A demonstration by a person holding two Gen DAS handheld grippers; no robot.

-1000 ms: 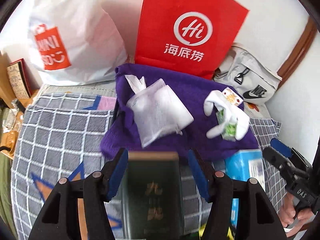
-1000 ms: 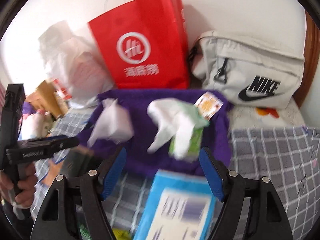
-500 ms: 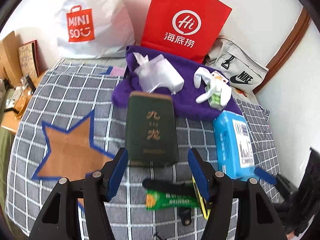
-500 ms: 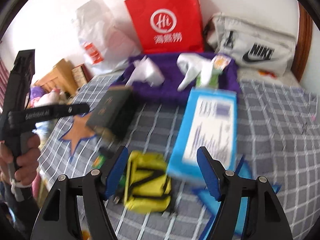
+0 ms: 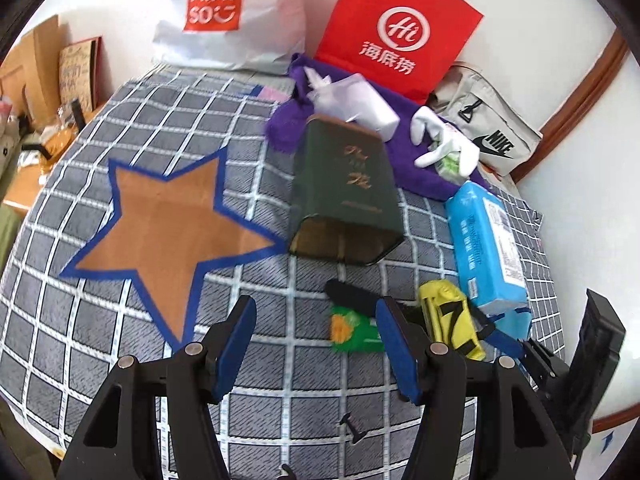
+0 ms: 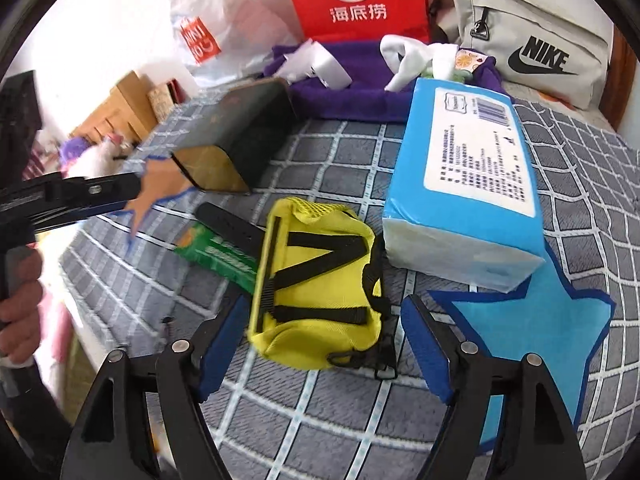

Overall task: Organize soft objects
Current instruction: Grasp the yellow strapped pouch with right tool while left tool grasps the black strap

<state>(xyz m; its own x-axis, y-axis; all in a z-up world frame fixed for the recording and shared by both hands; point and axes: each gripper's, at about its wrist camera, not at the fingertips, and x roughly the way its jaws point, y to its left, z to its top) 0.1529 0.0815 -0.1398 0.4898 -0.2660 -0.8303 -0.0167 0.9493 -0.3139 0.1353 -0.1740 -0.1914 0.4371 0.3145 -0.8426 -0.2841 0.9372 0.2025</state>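
A grey checked bedspread (image 6: 340, 152) covers the bed. My right claw (image 6: 320, 344) hangs over it, jaws just widening and gripping nothing, the near end of a yellow pouch (image 6: 320, 280) between them, pads clear. My left claw (image 5: 316, 344) stands open and empty over bare cloth. Beyond lie a green packet (image 6: 216, 252), a blue tissue pack (image 6: 464, 184) and a dark green box (image 5: 344, 192). Farthest, a purple towel (image 6: 360, 92) meets a red bag (image 6: 352, 0).
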